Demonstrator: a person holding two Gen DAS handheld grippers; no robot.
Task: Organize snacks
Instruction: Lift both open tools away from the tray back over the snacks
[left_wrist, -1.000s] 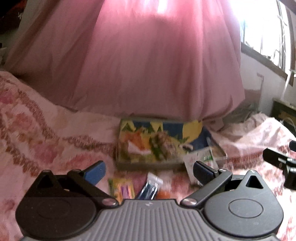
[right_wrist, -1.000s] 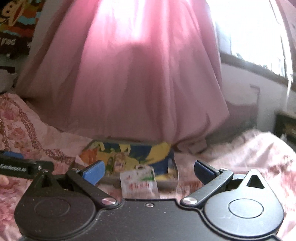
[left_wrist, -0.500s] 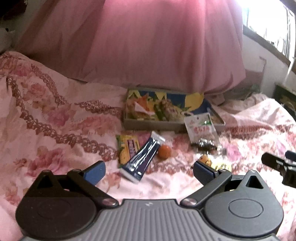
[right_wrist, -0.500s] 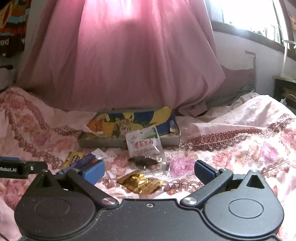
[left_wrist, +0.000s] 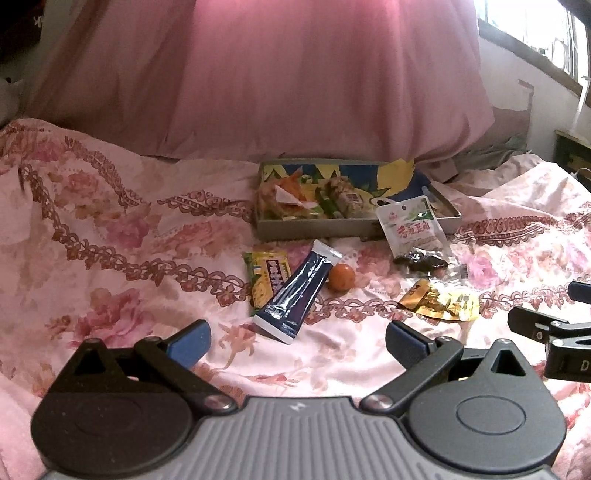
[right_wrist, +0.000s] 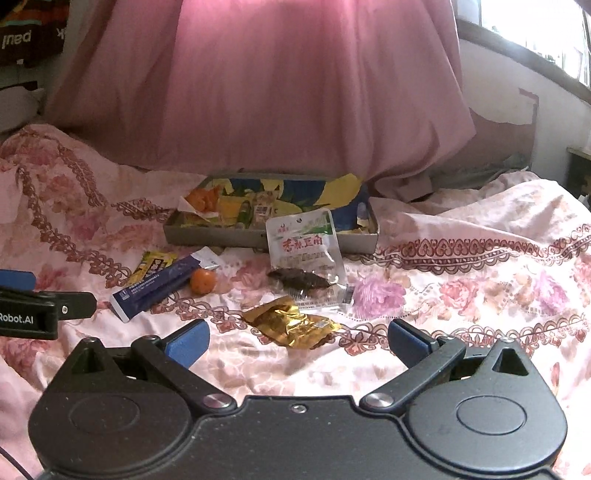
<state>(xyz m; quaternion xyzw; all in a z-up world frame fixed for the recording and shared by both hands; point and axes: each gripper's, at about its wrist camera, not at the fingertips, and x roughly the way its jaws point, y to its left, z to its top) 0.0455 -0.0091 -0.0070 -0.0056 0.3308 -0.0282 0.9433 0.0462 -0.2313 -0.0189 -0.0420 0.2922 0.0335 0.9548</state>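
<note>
A: Pink flowered bedspread (left_wrist: 110, 229) fills far more of both views than a second ago, when curtain took up most of them and the snacks sat low behind the fingers. What does that mean for the job?

B: I'd judge both tools have tipped down to survey; nothing is picked up yet. The left gripper (left_wrist: 297, 341) and right gripper (right_wrist: 298, 341) both stand spread wide and empty.

A: Left to right, mid-frame in the left view?

B: Yellow packet (left_wrist: 267, 280), then the blue sachet (left_wrist: 295, 297) lying across it, long axis slanting from lower left to upper right, sealed tip toward the box (left_wrist: 317, 227). Next the orange (left_wrist: 341, 277), the white pouch (left_wrist: 413, 230) propped on the box's front wall, and the gold wrapper (left_wrist: 439, 304) at right.
</note>
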